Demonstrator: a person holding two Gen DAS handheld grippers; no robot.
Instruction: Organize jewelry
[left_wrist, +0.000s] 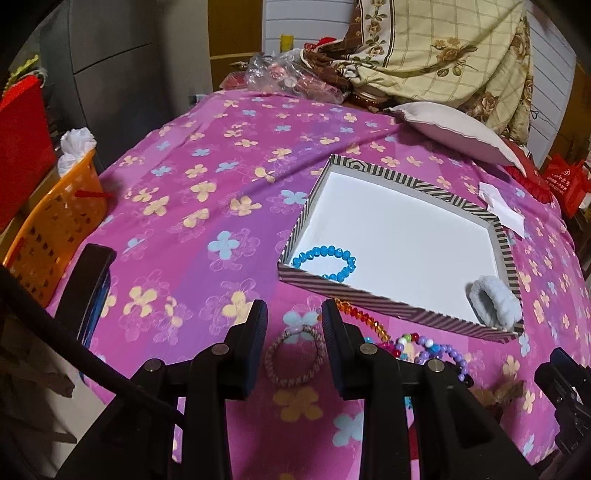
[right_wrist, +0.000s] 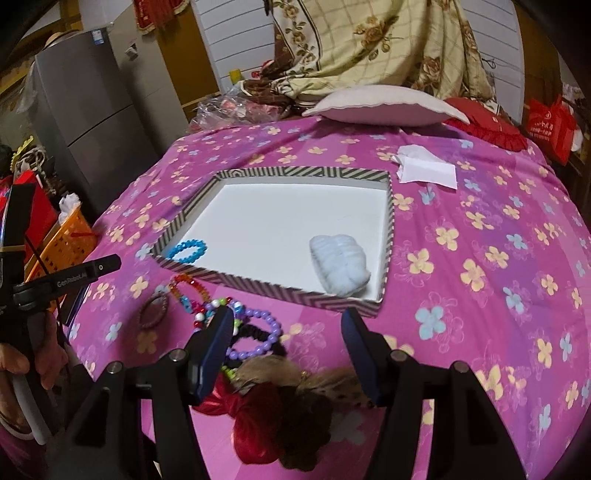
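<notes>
While both hand-held grippers (left_wrist: 294, 325) (right_wrist: 288, 332) gape empty, only right view shows red scrunchie (right_wrist: 255, 417).

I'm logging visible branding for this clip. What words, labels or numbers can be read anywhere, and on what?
"GenRobot.AI": white print on the black arm of the left gripper, right wrist view.
Red bag, back right: white print, too small and blurred to read.
Blue sticker on the grey fridge: unreadable.
White paper on the bedspread: no print visible.

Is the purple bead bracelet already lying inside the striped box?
No, the purple bead bracelet lies on the pink cloth in front of the striped box, which holds only a blue bead bracelet and a fluffy pale-blue band.
</notes>
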